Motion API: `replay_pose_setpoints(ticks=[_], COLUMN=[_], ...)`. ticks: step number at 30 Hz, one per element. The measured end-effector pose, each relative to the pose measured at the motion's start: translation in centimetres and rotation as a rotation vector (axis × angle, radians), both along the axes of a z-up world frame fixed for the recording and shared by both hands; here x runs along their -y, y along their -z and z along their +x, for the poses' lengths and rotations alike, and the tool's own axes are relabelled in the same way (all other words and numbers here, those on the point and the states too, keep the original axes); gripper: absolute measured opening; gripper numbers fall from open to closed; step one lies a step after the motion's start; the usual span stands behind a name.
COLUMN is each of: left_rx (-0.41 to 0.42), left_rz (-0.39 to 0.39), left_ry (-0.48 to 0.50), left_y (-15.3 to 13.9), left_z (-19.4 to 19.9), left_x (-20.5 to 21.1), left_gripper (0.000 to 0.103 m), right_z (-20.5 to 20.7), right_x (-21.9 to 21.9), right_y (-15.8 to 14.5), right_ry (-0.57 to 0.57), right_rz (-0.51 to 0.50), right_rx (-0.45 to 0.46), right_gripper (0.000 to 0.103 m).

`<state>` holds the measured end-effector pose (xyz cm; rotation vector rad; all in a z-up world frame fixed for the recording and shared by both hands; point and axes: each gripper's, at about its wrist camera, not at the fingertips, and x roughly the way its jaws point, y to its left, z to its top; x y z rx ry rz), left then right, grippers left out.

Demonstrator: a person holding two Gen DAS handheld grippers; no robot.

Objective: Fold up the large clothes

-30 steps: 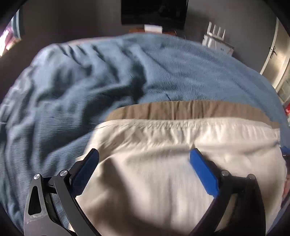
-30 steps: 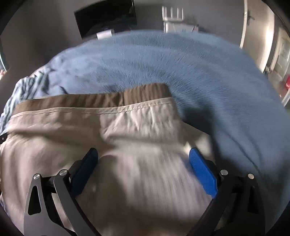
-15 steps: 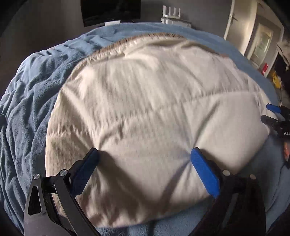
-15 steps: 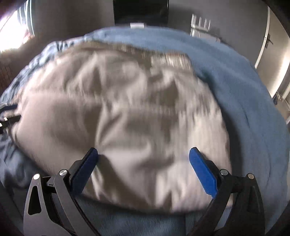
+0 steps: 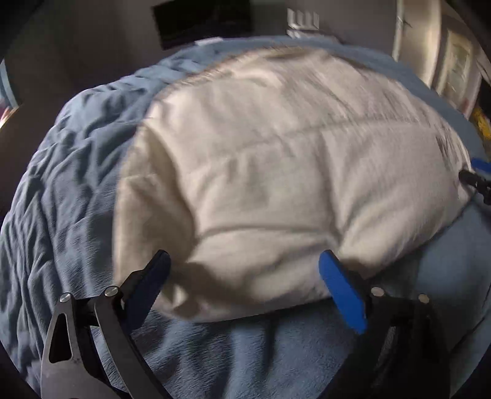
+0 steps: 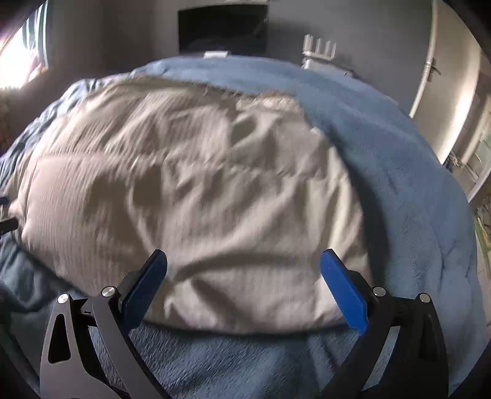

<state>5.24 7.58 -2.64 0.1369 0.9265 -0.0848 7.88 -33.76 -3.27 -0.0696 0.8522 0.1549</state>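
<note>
The cream-coloured garment (image 5: 276, 172) lies spread in a broad folded slab on the blue blanket (image 5: 70, 190) that covers the bed, its near edge a soft rounded fold and a darker tan strip just showing along its far edge. From the right side the same cloth (image 6: 190, 196) looks rumpled, with shallow creases across its top.

Both tools hang low over the near edge of the cloth, pointing forward across the bed. The left gripper (image 5: 244, 277) has its blue-padded fingers spread wide, nothing between them; the fold sits just beyond the tips. The right gripper (image 6: 244, 276) is posed the same way, fingers parted and empty, above the cloth's near hem. Its tip also shows at the right edge of the left view (image 5: 477, 181).

Beyond the bed stand a dark screen (image 6: 222, 29) against the grey wall and a white door (image 6: 442, 79) to the right.
</note>
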Motion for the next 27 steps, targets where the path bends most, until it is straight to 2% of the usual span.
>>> replay_pose_setpoints(ticks=[2,5,7,9,12,16,19,21,24,27], left_rx=[-0.019,-0.096,-0.106,-0.106,-0.075,0.027,0.071,0.092,0.074,0.028], left_rz=[-0.039,-0.087,-0.096,-0.104,-0.112,-0.172,-0.204,-0.183,-0.151,-0.202], left_ry=[-0.041,-0.061,-0.055,-0.048,-0.040,-0.045,-0.083,-0.110,-0.133,-0.173], left_y=[0.0,1.5,1.8,1.5,0.4,-2.9,-4.3,-4.5,-4.0,-2.2], left_z=[0.2,1.6,2.3,2.0,2.5,3.7,5.9,7.1,9.8,13.0], left_x=[-1.0,-1.7,-1.8,-2.2,-2.9,-4.5,-7.0,-7.9,-9.8,-11.8], left_gripper=[0.093,0.095,0.097,0.097,0.096,0.096,0.096,0.096,0.096,0.096], right_z=[0.6,2.4,2.6,2.6,2.3,3.2,5.2,6.7,9.0,10.9], right_x=[0.9,2.8,3.8,3.5,3.7,4.2,4.6,4.8,5.1,5.6], right_y=[0.1,1.9,2.6,2.3,1.0,-1.8,-2.8,-3.0,-3.1,-2.8], right_ry=[0.025,0.051,0.057,0.055,0.060,0.061,0.063,0.054,0.038,0.018], right_rz=[0.029,0.072,0.136,0.126,0.143,0.186,0.189,0.165,0.107,0.123], right_rx=[-0.009,-0.095,-0.121,-0.117,-0.082,-0.002,0.004,-0.006,-0.008,-0.049], right_gripper=[0.095,0.096,0.096,0.096,0.095,0.095,0.095,0.095,0.095,0.095])
